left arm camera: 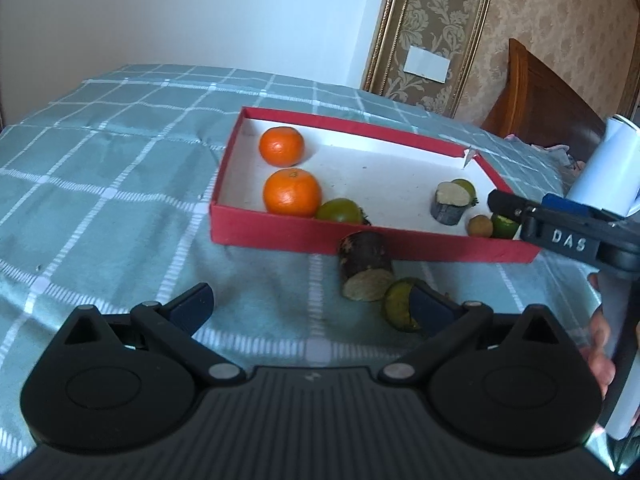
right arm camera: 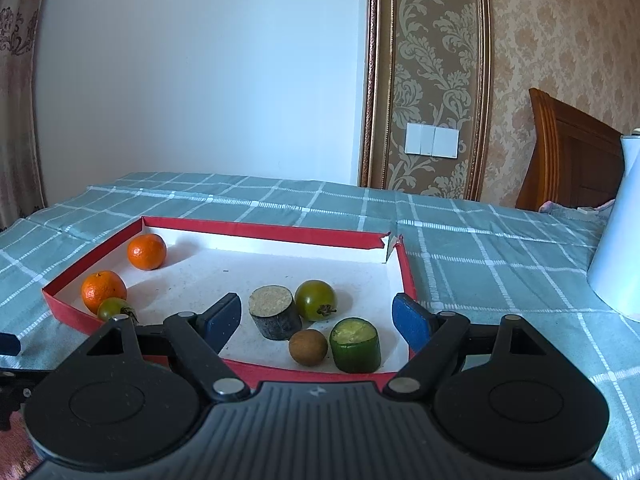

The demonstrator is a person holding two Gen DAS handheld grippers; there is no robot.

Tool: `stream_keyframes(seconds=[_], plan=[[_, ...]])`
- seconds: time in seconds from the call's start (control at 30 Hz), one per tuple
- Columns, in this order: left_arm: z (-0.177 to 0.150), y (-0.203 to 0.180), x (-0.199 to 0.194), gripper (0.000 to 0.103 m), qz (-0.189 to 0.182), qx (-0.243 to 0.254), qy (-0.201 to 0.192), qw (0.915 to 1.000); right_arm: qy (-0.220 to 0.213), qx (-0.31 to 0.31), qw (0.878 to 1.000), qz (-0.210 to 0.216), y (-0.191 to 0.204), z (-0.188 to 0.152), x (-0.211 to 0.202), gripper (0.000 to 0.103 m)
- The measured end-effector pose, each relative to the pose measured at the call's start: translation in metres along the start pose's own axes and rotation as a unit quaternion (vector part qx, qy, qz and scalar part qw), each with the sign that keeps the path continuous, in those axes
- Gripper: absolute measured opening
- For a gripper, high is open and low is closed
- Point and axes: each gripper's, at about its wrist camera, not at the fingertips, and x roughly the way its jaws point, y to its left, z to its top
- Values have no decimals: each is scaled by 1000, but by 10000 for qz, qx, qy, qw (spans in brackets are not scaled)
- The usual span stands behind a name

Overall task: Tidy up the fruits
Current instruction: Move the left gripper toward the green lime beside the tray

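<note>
Two black hand-held grippers are seen over a bed spread with a teal checked cloth (right arm camera: 480, 240). A shallow red cardboard tray with a white floor (right arm camera: 260, 226) lies on it, one far corner torn. The right gripper (right arm camera: 316, 320) is tilted down over the tray's near rim, fingers apart and empty. The left gripper (left arm camera: 312, 308) is angled down, fingers apart. A dark-barked cane cylinder (left arm camera: 366, 270) lies outside the tray, its pale cut end toward the camera. Two round orange mandarins (right arm camera: 146, 251) sit in the tray's left corner.
</note>
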Motion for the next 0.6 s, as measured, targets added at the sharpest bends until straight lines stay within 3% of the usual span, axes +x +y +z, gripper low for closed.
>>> stream_keyframes(seconds=[0.23,0.6], plan=[[5,-10,0,103,-261,166,129,9994,20,-4,10000,-17,1,0,0,83],[-1,-18,10,103,17,386,155,9991,71,-8,10000,-43,-1,0,0,83]])
